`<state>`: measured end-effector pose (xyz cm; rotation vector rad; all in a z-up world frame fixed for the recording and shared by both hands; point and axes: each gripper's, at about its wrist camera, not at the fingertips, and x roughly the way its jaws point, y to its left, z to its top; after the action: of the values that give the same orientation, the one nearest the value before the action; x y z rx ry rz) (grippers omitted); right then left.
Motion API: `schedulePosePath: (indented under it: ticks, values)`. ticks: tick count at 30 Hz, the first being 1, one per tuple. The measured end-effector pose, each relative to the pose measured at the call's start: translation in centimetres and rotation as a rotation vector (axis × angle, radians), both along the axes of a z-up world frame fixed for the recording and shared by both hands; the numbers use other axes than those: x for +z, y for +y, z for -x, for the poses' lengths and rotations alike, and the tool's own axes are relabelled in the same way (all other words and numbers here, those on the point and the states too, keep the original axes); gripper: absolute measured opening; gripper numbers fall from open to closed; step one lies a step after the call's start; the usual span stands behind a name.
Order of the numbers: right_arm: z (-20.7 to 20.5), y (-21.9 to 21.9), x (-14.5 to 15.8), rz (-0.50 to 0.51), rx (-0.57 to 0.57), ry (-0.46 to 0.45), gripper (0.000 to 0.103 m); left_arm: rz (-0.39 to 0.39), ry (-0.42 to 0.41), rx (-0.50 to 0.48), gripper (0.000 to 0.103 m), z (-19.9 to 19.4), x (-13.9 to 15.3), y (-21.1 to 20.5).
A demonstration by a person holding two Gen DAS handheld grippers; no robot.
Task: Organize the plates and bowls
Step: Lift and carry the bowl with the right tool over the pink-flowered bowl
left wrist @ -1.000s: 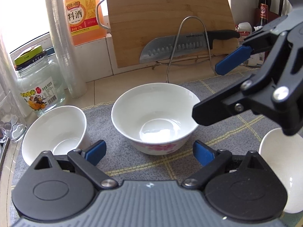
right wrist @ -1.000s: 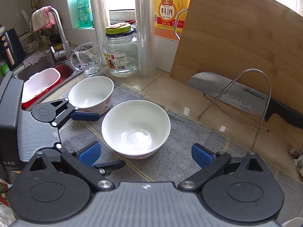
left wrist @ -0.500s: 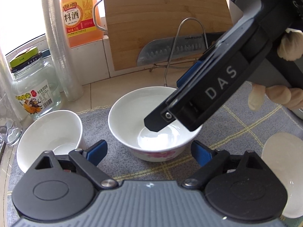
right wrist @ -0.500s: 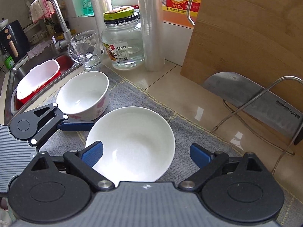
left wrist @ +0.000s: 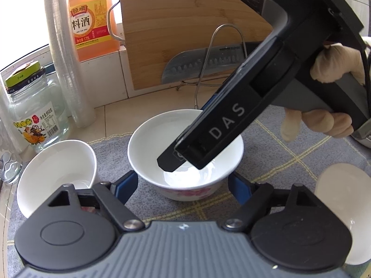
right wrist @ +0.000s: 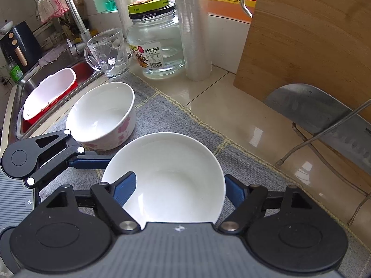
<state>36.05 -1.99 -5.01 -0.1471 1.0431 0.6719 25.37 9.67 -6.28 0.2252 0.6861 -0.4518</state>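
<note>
A white bowl with pink flowers [left wrist: 148, 148] stands on the grey mat [left wrist: 266, 148], straight ahead in the left wrist view. My left gripper [left wrist: 182, 187] straddles its lower sides with the jaws closing, and I see no firm press. My right gripper [left wrist: 180, 159] reaches down from the upper right into this bowl [right wrist: 176, 162]. In the right wrist view my right gripper [right wrist: 179, 188] has one finger [right wrist: 125, 187] over the bowl's inside and the other beside its right rim, jaws closing. A second flowered bowl [left wrist: 58, 173] [right wrist: 104, 115] stands to the left.
A white dish [left wrist: 343, 197] lies at the mat's right edge. Behind stand a glass jar [right wrist: 155, 46], a glass mug [right wrist: 109, 53], a plastic roll [right wrist: 194, 27], a cooking-wine bottle [left wrist: 92, 23], and a cutting board [left wrist: 185, 23] with a cleaver [left wrist: 204, 64] on a wire rack. A sink [right wrist: 48, 97] lies at the left.
My right gripper has come down over the middle bowl, and its jaws have narrowed. My left gripper has stayed in place while its jaws drew in toward the bowl's sides.
</note>
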Motion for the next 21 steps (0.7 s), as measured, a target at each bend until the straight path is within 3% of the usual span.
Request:
schedulePosePath:
  ticks: [21]
  values:
    - [0.51, -0.23, 0.68, -0.009, -0.019, 0.000, 0.083, -0.009, 0.010, -0.034, 0.083, 0.01, 0.93, -0.07]
